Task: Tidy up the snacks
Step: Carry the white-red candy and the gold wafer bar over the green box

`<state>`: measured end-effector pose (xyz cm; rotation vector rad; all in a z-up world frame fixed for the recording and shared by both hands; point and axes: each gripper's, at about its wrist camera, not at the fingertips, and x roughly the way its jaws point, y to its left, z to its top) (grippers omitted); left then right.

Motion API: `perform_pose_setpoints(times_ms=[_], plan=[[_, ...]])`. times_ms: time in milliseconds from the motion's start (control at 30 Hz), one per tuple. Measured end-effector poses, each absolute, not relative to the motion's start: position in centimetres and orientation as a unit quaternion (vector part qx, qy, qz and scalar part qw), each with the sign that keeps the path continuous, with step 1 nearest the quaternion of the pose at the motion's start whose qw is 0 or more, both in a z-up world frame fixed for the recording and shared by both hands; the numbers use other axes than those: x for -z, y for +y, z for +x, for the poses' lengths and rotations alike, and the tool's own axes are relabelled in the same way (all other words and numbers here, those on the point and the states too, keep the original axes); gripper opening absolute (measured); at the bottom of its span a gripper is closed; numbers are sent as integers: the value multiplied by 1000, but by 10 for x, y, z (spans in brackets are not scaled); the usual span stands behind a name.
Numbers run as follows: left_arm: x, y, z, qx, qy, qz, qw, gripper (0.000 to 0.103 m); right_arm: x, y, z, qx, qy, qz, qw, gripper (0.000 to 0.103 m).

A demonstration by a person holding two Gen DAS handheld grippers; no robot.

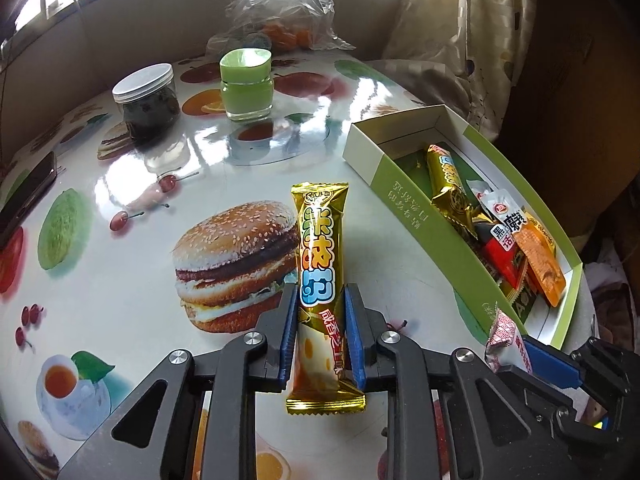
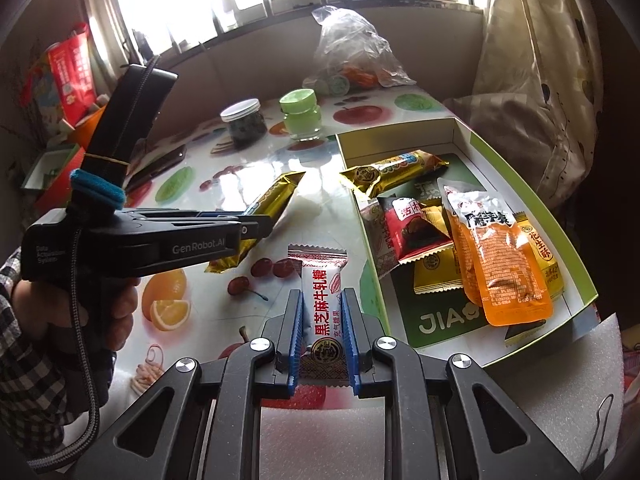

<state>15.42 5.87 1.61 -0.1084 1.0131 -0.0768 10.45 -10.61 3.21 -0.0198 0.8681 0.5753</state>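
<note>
The left gripper [image 1: 320, 320] is clamping the long gold foil snack bar [image 1: 320, 264], its length running near-to-far; the right gripper [image 2: 320, 332] is pinching the white nougat packet [image 2: 322, 300]; the green cardboard box [image 1: 424, 220] is lying just right

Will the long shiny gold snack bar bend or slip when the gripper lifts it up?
The long gold foil-wrapped snack bar looks puffy and straight, so it probably stays fairly stiff and feels light. Its glossy wrapper could slip, though the left gripper squeezes it between ridged blue pads, which should help.

Both wrist cameras look steeply down, close, sharing the fruit-print table [image 1: 120, 320] and box [image 2: 520, 184].
</note>
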Motion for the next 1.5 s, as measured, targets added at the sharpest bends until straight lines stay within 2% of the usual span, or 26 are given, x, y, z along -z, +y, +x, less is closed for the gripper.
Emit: perform_pose_setpoints(times_ms=[733,1500], plan=[[-67,36,127,45,435,-59,897,24,-65,-128,93,-260,374,3,890,18],[-75,-4,160,70,429,-52,899,24,-66,-180,116,-198,374,29,905,18]])
